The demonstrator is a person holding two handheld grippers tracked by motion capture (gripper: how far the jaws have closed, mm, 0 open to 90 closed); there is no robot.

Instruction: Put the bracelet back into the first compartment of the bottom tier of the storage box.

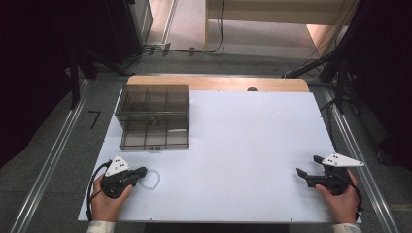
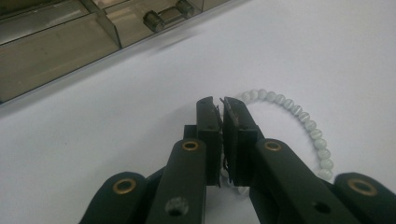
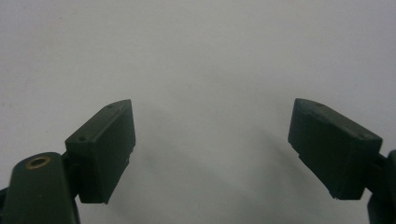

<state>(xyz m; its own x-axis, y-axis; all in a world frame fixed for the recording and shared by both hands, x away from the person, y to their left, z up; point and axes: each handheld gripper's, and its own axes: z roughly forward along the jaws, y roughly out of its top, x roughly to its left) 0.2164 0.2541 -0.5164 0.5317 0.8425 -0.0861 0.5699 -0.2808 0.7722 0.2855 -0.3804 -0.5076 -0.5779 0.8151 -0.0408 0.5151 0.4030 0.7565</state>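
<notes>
White, faintly striped beads (image 2: 299, 114) on white table (image 1: 252, 145). Smoky translucent grey box (image 1: 153, 116). Black grippers (image 2: 220, 122), brass rivets; white plates (image 1: 343, 160) on top.

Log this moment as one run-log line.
left tool: shut on bead bracelet | right tool: open, nothing between jaws | organizer box: far left of table

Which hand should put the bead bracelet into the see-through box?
Probably the left. Its claw is already shut on the bracelet, and the box sits just beyond it on the left side. The right claw is open, holds nothing, and is far across the table.
</notes>
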